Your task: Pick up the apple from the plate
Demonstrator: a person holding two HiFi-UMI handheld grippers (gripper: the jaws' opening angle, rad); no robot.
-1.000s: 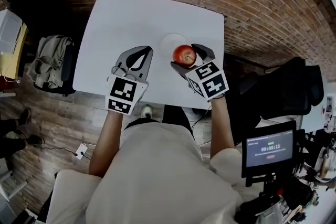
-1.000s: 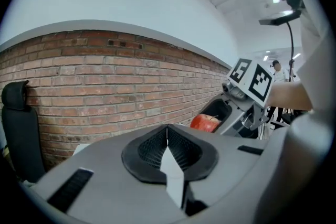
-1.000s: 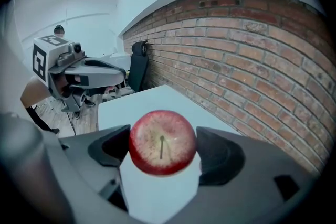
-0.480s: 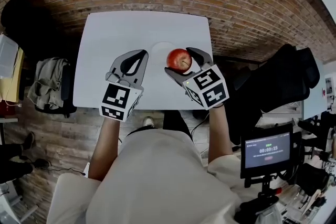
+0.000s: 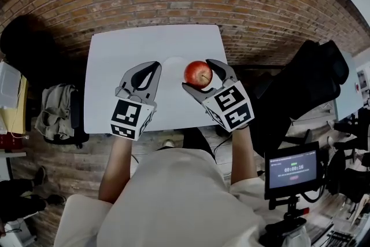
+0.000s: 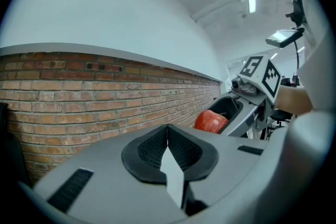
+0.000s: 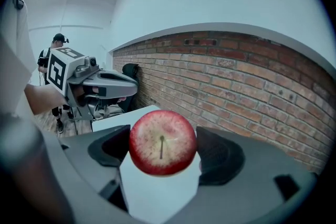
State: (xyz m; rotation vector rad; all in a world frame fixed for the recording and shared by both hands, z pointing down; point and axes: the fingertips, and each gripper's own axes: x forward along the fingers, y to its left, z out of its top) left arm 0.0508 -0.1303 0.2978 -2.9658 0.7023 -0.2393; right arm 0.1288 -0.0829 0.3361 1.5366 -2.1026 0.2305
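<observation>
Right gripper view: the right gripper is clamped on the apple, above the table. A second ago the apple overlapped the plate; now it's at its 4 o'clock. The left gripper, at the apple's 9 o'clock, stays closed and empty.

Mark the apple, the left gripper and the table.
apple (image 7: 163, 142), right gripper view, front face by the stem.
left gripper (image 6: 167, 138), left gripper view, where its shut jaws meet.
table (image 5: 115, 55), head view, bare white top.
</observation>
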